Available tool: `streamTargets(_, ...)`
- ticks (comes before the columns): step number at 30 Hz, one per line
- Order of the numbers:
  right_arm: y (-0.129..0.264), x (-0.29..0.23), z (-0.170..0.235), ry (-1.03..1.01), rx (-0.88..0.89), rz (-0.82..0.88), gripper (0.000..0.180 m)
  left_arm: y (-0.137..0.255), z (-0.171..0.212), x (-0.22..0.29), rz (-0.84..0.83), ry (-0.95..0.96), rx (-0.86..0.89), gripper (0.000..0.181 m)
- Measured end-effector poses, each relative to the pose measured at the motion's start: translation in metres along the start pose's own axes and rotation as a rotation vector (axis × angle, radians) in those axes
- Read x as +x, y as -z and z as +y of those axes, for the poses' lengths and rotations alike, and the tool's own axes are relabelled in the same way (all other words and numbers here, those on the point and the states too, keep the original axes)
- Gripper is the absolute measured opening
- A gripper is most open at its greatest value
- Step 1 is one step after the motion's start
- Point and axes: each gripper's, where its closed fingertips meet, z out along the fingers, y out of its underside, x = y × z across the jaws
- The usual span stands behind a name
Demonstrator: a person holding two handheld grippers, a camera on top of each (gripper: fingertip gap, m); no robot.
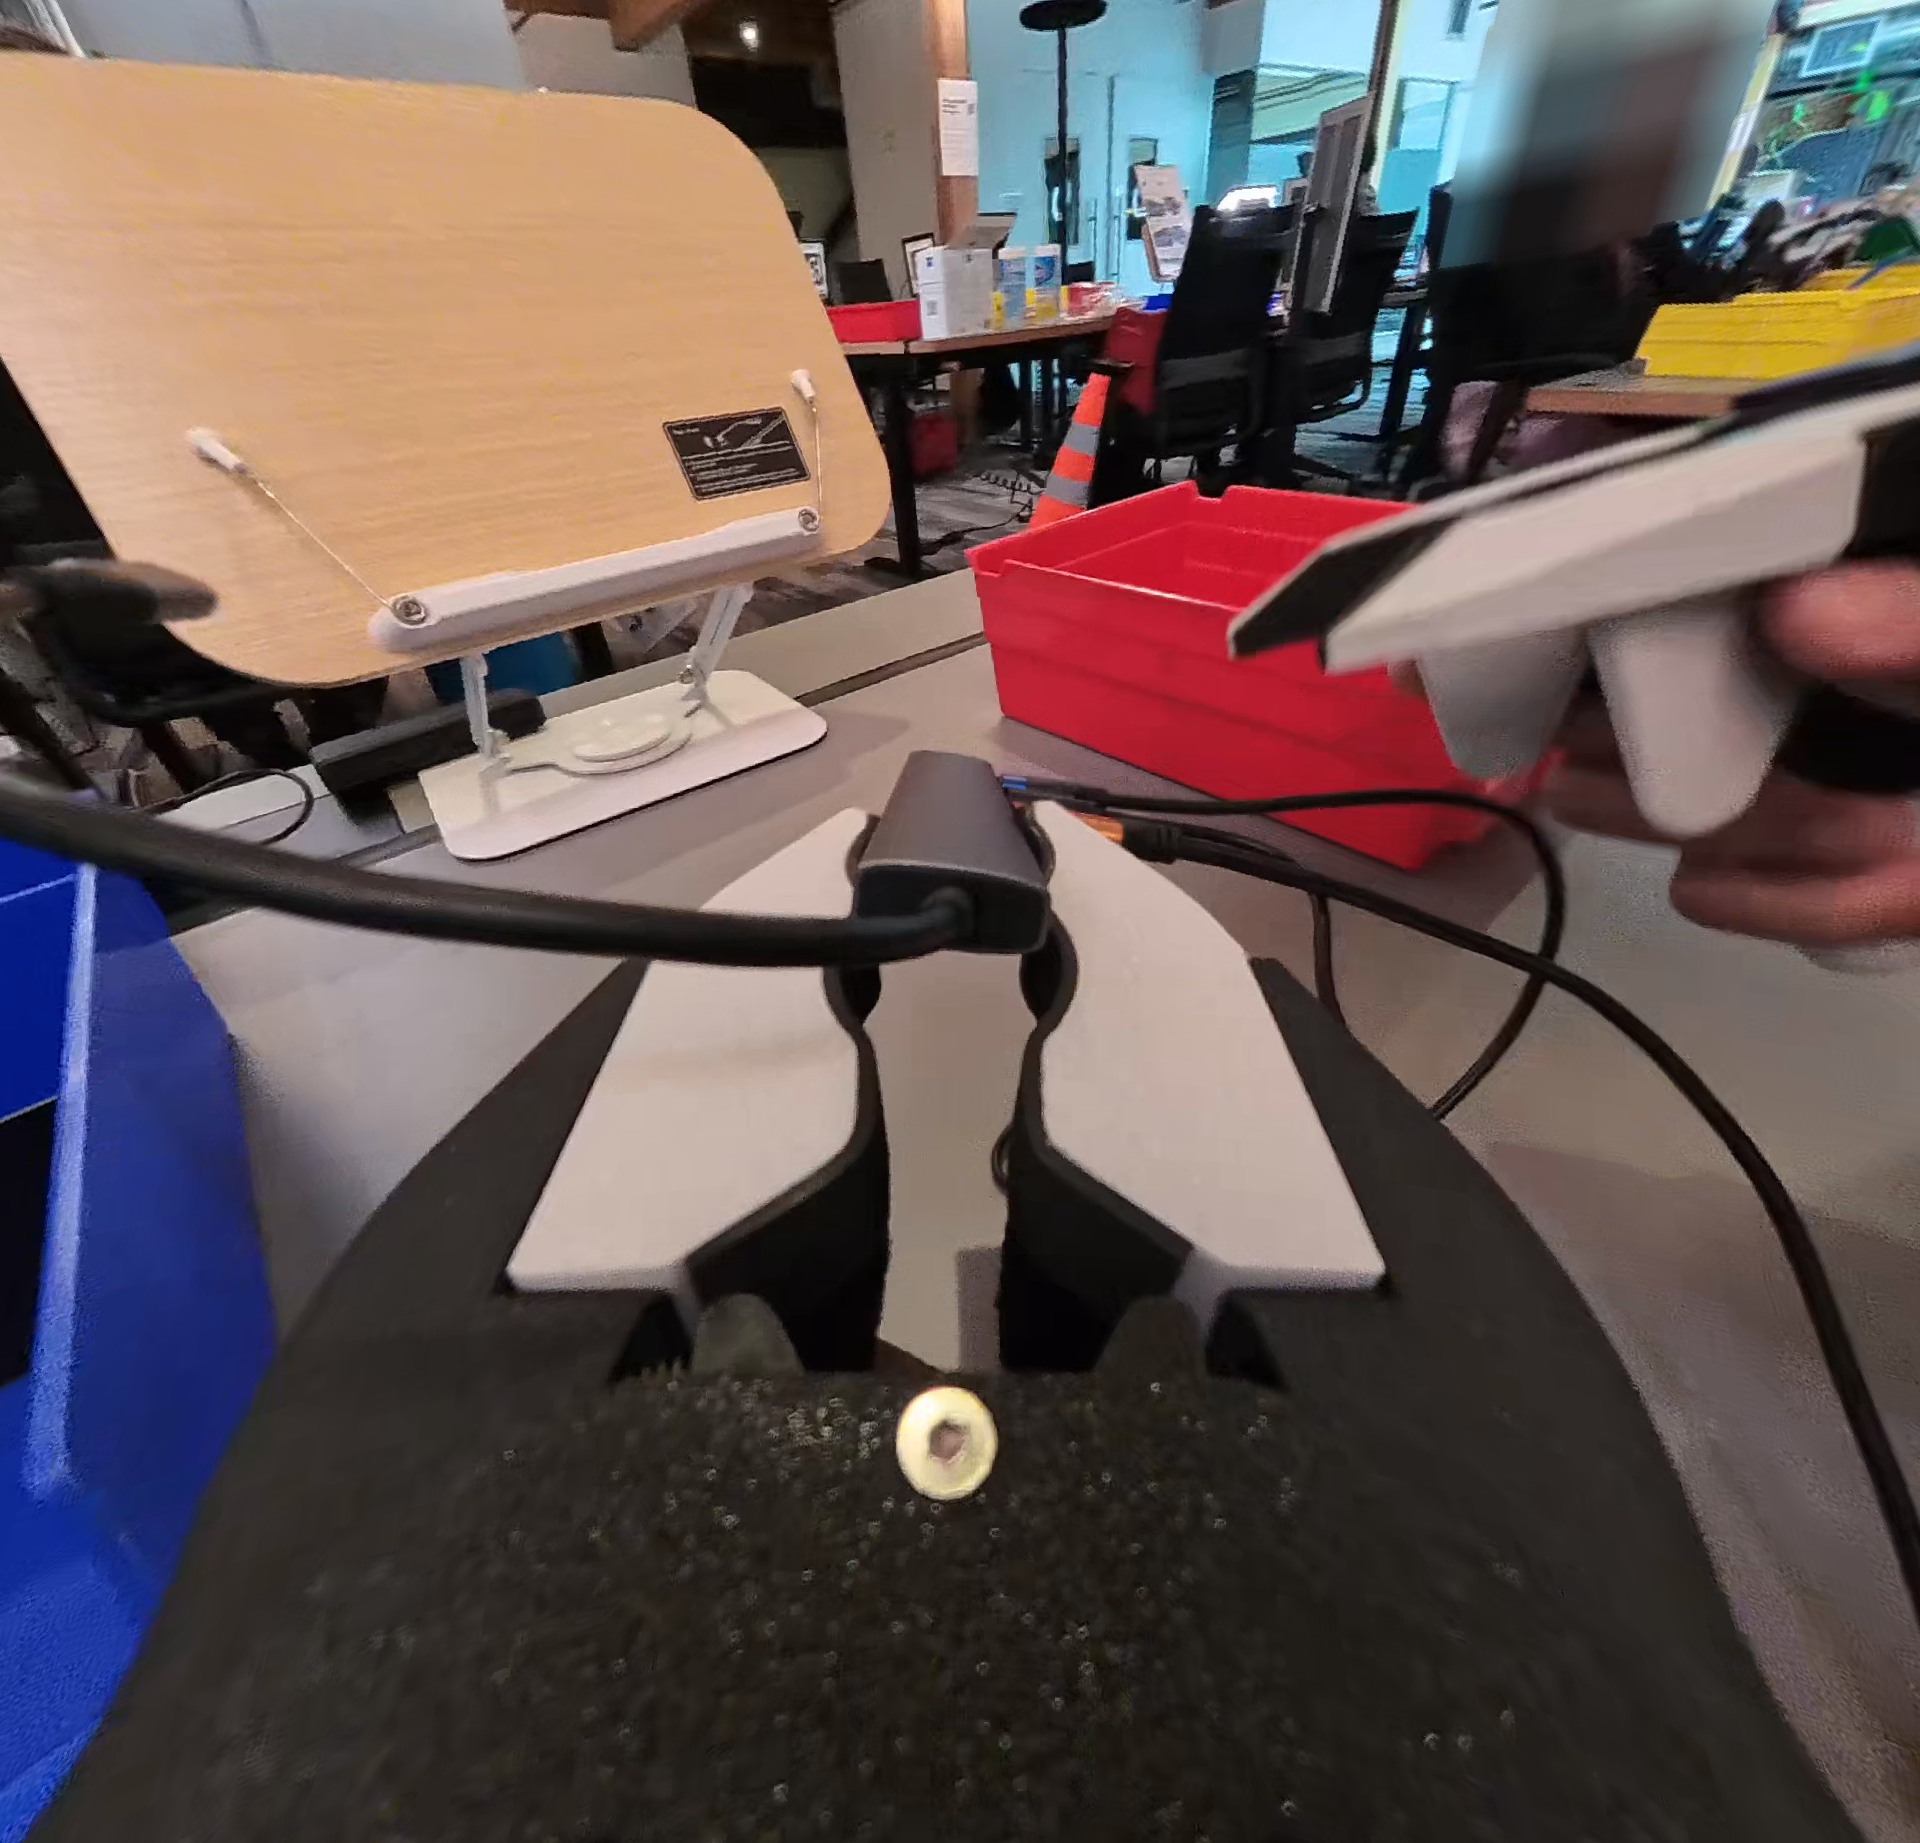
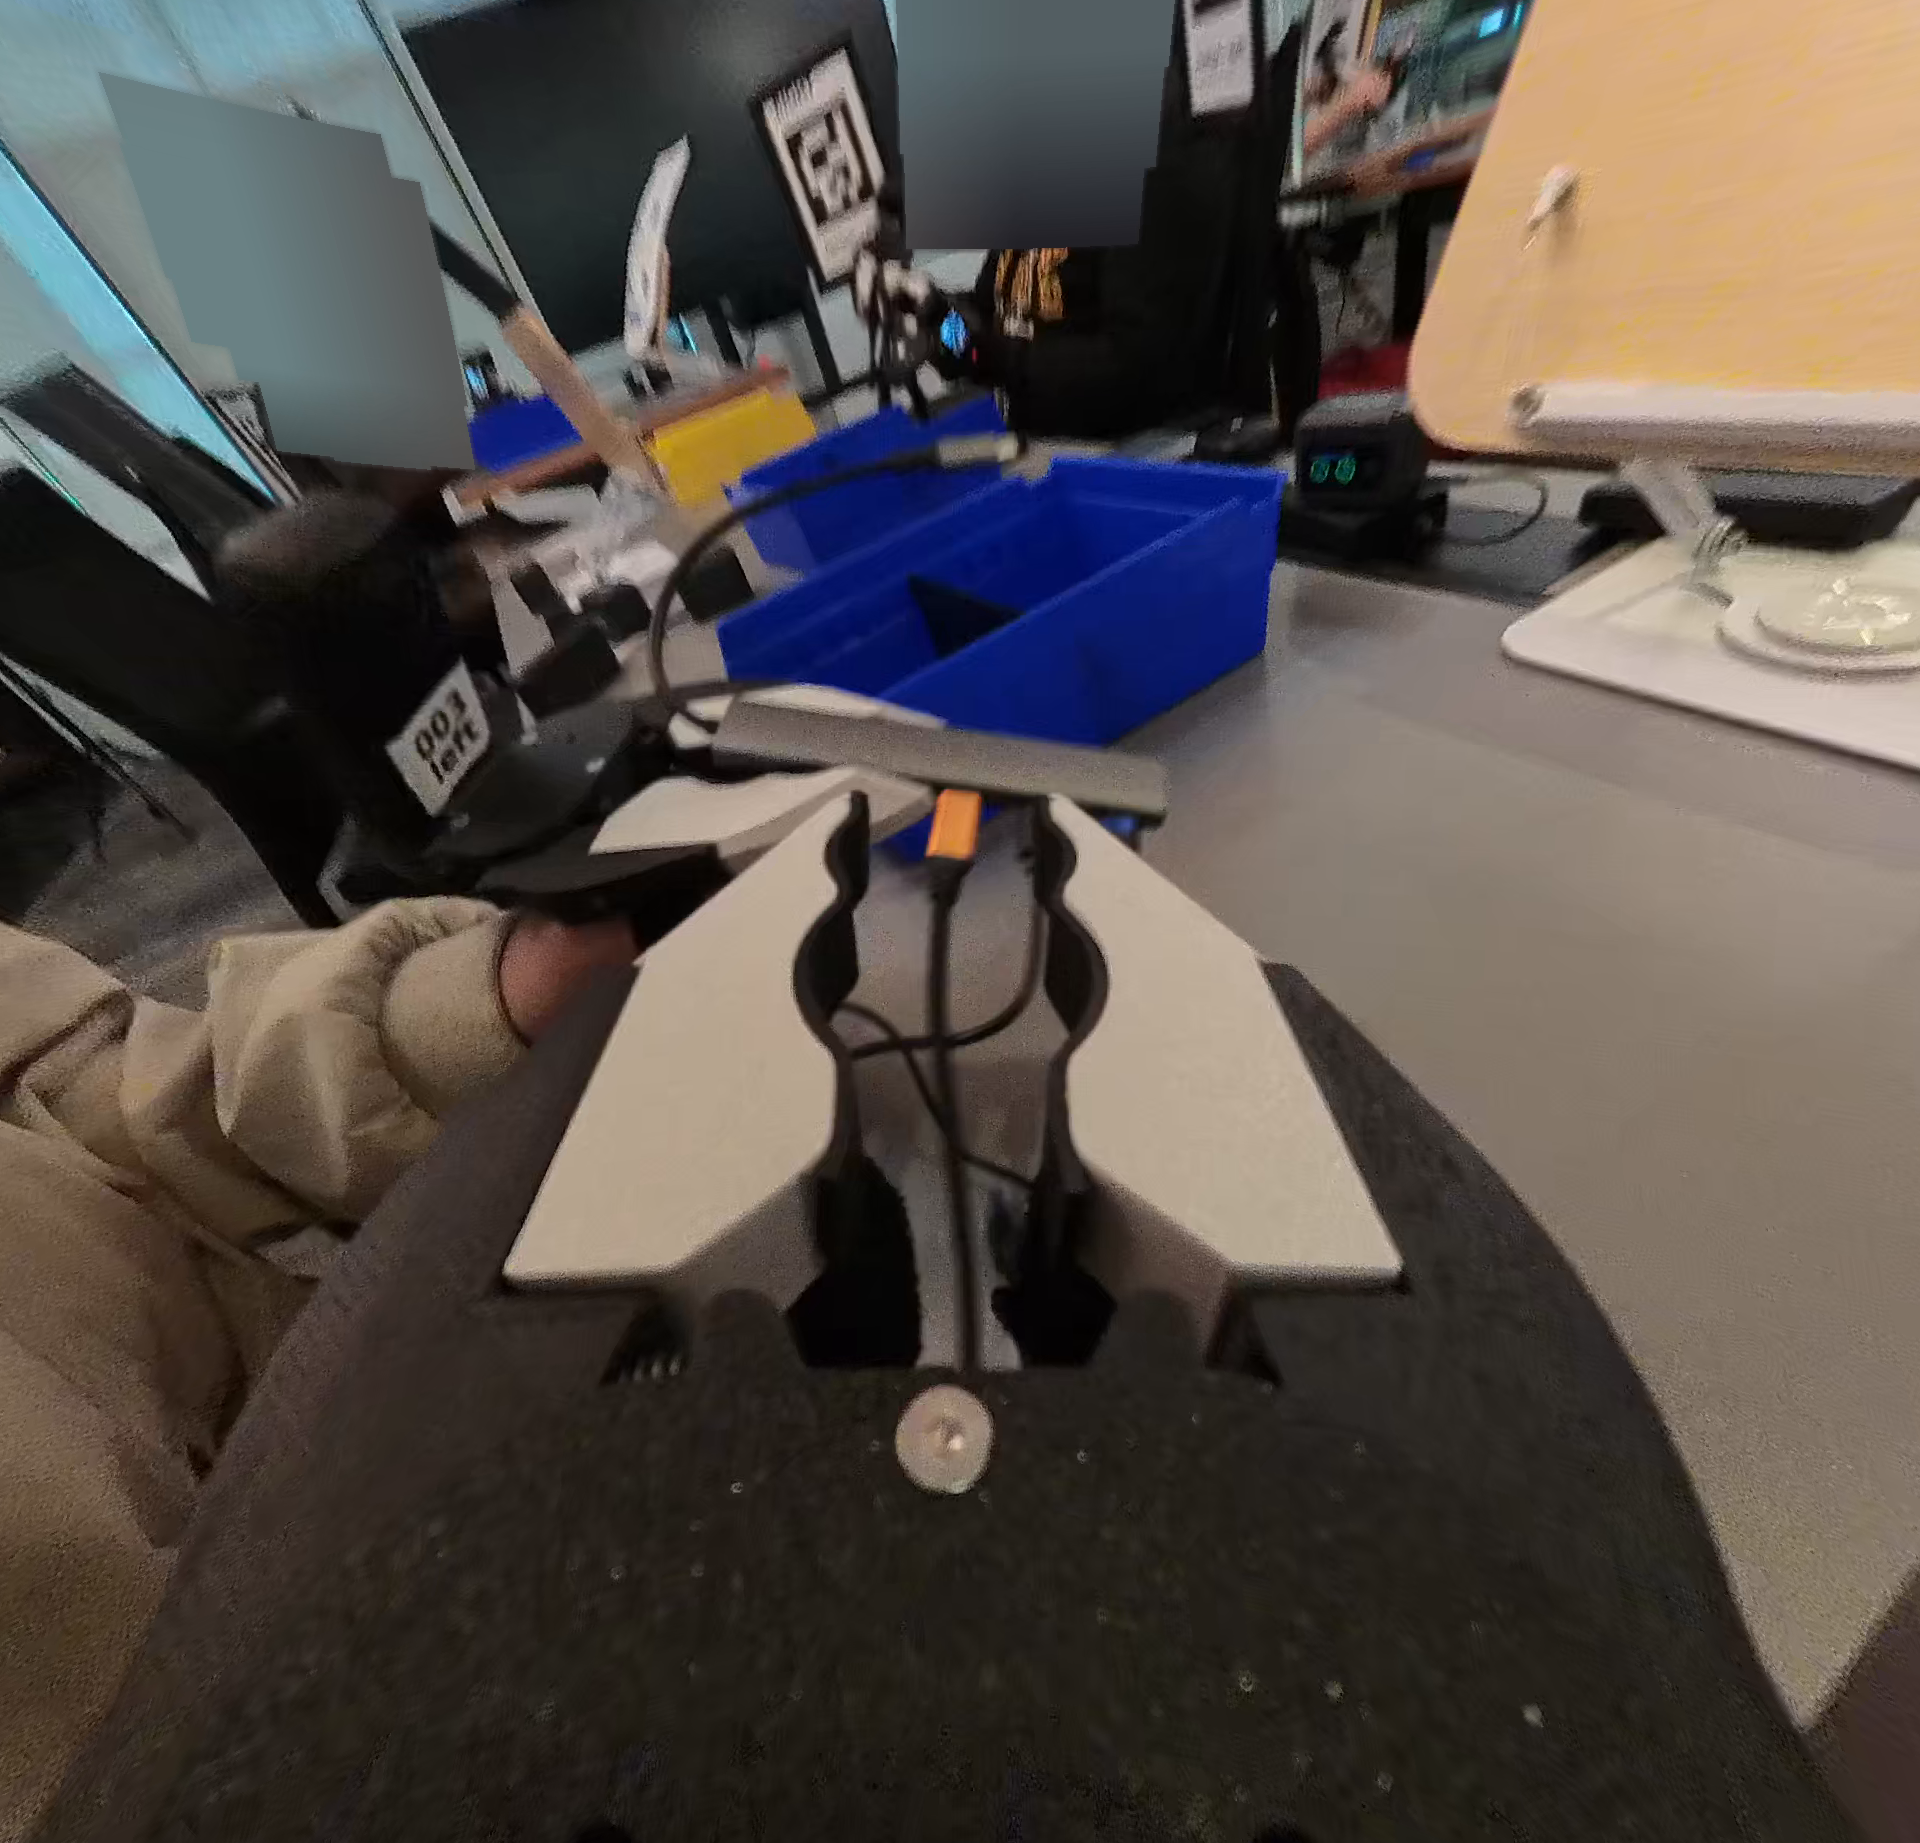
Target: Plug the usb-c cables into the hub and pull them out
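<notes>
My left gripper is shut on the near end of a dark grey hub and holds it just above the grey table. The hub's own thick black cable runs off to the left. An orange-tipped USB-C plug and a second black cable with a blue plug sit in the hub's right side. In the right wrist view the hub lies crosswise ahead. The orange plug shows between the tips of my open right gripper, untouched. The right gripper hovers to the hub's upper right.
A tilted wooden book stand on a white base stands behind the hub. A red bin sits to its right, a blue bin beyond the hub on the other side. Loose black cables trail across the grey table. The grippers' ends are close to 7 centimeters from one another.
</notes>
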Motion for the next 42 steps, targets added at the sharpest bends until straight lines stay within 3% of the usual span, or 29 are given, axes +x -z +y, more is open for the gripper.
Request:
streamTargets(9,-0.027,0.004,0.042,0.018,-0.078,0.169,0.021,-0.006,0.001,0.016,-0.029,0.016,0.019,0.023)
streamTargets(12,-0.025,0.007,0.038,-0.013,-0.033,0.173,0.012,-0.007,0.001,0.018,-0.029,0.007,0.024,0.023)
streamTargets(19,-0.026,0.011,0.044,-0.013,-0.067,0.177,0.012,-0.008,0.008,0.013,-0.082,-0.017,-0.044,0.023)
streamTargets(23,-0.023,0.007,0.042,-0.111,-0.043,0.116,0.011,-0.005,0.004,0.013,-0.071,-0.018,-0.044,0.023)
streamTargets(25,-0.015,0.011,0.044,-0.151,-0.041,0.133,0.011,0.01,0.002,-0.04,-0.307,0.015,-0.044,0.023)
streamTargets(27,-0.001,0.018,0.043,-0.142,-0.007,0.148,0.011,0.024,-0.009,-0.065,-0.275,0.108,0.02,0.023)
streamTargets(30,0.003,0.006,0.024,-0.196,0.103,-0.008,0.011,0.022,-0.02,-0.036,-0.255,-0.127,-0.006,0.023)
streamTargets(32,0.01,-0.001,0.005,-0.112,0.169,-0.106,0.011,0.021,-0.018,-0.035,-0.292,-0.136,-0.004,0.023)
streamTargets(34,0.016,0.002,0.011,-0.034,0.081,-0.135,0.011,0.027,-0.019,-0.05,-0.346,-0.173,-0.001,0.023)
streamTargets(38,0.024,0.036,0.03,0.128,-0.024,0.054,0.011,0.038,-0.012,-0.073,-0.387,-0.113,-0.018,0.023)
streamTargets(42,0.049,0.036,-0.038,0.167,0.219,0.148,0.011,0.039,0.0,-0.071,-0.357,-0.06,-0.038,0.023)
